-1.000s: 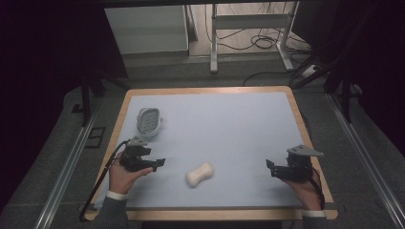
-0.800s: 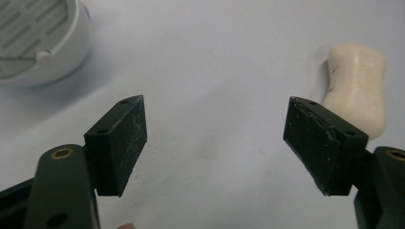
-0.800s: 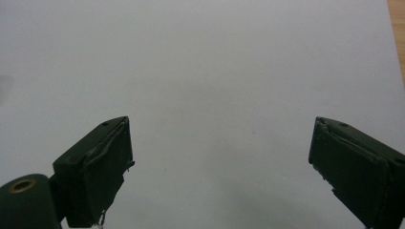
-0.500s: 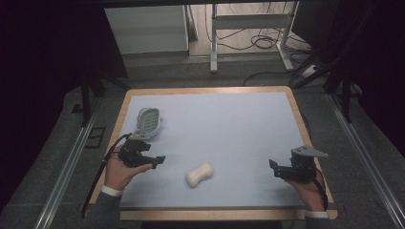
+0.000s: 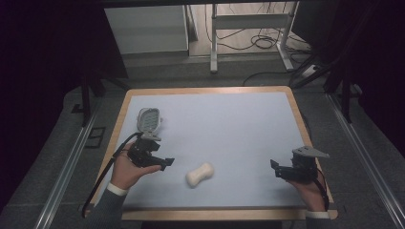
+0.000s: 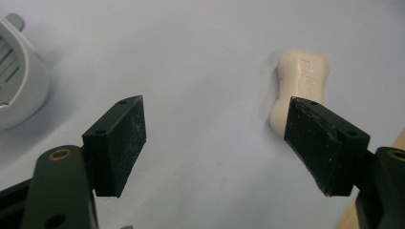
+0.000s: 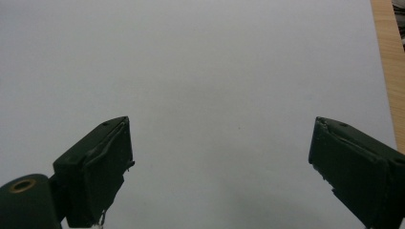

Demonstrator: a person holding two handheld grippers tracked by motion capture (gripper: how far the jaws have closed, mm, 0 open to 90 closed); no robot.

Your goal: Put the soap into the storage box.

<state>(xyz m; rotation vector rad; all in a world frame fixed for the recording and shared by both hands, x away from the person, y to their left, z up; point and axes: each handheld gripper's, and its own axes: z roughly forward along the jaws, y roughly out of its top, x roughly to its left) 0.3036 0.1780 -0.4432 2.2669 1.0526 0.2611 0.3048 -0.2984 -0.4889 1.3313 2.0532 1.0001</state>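
Observation:
A cream, waisted bar of soap [image 5: 199, 174] lies on the pale blue mat near the front middle. In the left gripper view the soap [image 6: 301, 86] sits just beyond the right jaw. My left gripper [image 5: 165, 163] is open, hovering a little left of the soap and pointing right, with nothing between the jaws [image 6: 215, 107]. A white-grey slotted soap dish [image 5: 148, 119] rests behind it, and the dish [image 6: 19, 90] is at the left edge of the left gripper view. My right gripper [image 5: 277, 169] stands open at the front right over bare mat [image 7: 222, 124].
The mat [image 5: 229, 129] is framed by a wooden table rim [image 5: 210, 89]; the same rim [image 7: 389, 62] is at the right of the right gripper view. Beyond the table are a dark floor, a metal stand [image 5: 248, 28] and cables.
Both hands have shifted only slightly and both grippers stay open. The soap and the dish lie where they were.

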